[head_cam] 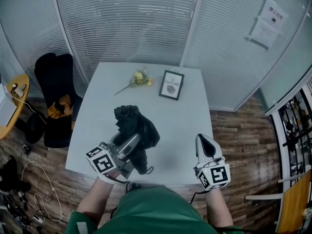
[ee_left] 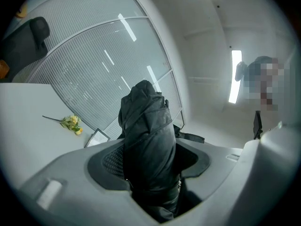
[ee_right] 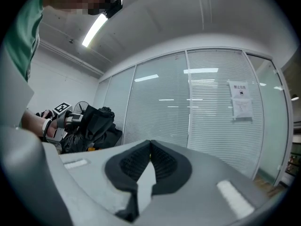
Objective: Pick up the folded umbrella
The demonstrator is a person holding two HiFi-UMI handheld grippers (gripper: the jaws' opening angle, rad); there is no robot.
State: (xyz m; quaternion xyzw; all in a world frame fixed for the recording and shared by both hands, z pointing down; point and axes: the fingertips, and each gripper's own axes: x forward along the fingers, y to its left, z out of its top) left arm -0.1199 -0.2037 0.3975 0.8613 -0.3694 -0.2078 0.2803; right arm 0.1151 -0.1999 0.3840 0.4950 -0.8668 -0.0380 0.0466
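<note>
- Left gripper view: the left gripper (ee_left: 150,155) is clamped on the folded umbrella (ee_left: 146,121). The black bundle fills the gap between the pads and sticks out past the tips toward the far glass wall.
- Right gripper view: the right gripper (ee_right: 149,147) has its pads together at the tips with nothing between them. It hangs to the right of the umbrella, well apart from it.
- Head view: the umbrella is over the near part of the white bench (head_cam: 187,118). It appears lifted clear, though its underside is hidden.
- A yellow flower (head_cam: 139,78) and a framed picture (head_cam: 172,85) lie at the far side, out of the way.
- The grasp seems made and the lift is in hand. The next move calls for a firm hold on the soft fabric while the umbrella is raised clear.
</note>
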